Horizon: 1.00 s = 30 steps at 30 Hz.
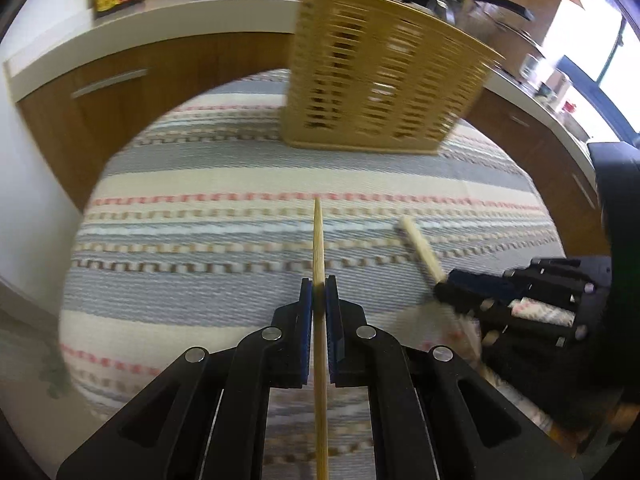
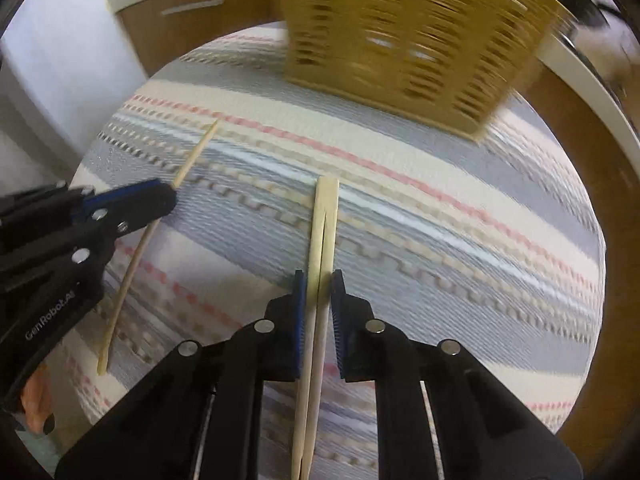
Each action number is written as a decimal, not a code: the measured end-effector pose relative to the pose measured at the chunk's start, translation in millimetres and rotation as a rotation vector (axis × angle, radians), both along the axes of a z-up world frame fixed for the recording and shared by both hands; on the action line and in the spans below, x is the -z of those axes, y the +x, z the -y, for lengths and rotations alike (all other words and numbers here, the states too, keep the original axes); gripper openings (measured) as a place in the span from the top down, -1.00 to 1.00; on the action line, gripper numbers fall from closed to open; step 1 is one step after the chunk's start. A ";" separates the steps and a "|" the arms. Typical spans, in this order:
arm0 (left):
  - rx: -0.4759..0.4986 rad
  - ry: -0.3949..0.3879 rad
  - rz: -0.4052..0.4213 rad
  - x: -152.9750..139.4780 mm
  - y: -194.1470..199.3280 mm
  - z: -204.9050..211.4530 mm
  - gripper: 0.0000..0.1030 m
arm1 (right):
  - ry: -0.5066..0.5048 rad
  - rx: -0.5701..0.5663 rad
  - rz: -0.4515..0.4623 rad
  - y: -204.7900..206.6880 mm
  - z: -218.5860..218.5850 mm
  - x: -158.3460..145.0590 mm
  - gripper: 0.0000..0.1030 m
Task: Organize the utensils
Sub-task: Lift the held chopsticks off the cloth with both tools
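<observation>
- Cabinets (image 1: 100, 96) of brown wood under a white counter sit at the far left, behind the round worktop (image 1: 200, 184) with its striped cloth.
- Left claw (image 1: 319, 292) is clamped on a single wooden chopstick (image 1: 319, 240), which runs straight between the blue pads, its thin tip pointing away over the cloth; in the right wrist view that chopstick (image 2: 132, 264) slants above the stripes.
- Slatted tan utensil holder (image 1: 384, 80) stands upright at the far side of the worktop, blurred, well apart from both claws.
- Right claw (image 2: 319, 292) is closed on a pair of chopsticks (image 2: 325, 220) lying side by side between its pads, blunt ends forward; whether they touch the cloth I cannot tell.
</observation>
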<state>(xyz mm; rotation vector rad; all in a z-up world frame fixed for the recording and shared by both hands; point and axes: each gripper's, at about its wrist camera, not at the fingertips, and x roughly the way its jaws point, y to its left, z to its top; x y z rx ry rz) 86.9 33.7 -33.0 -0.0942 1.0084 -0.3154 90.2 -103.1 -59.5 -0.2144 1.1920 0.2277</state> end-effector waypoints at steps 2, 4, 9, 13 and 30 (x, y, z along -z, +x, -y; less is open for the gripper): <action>0.027 -0.010 -0.010 0.3 -1.0 13.2 0.92 | 0.004 0.029 -0.002 0.4 21.8 -3.0 0.80; 0.047 -0.003 -0.018 1.9 -0.5 24.6 0.92 | 0.002 0.044 -0.001 1.1 39.7 -4.6 0.80; 0.072 0.038 -0.045 9.9 3.7 45.5 0.91 | 0.011 0.054 -0.042 4.1 70.1 2.9 0.79; 0.083 0.072 -0.074 15.0 5.9 49.1 0.85 | 0.068 0.044 -0.057 2.9 81.4 4.1 0.61; 0.228 0.311 -0.078 16.3 -2.2 85.5 0.92 | -0.035 0.039 -0.051 -13.8 58.6 11.9 0.79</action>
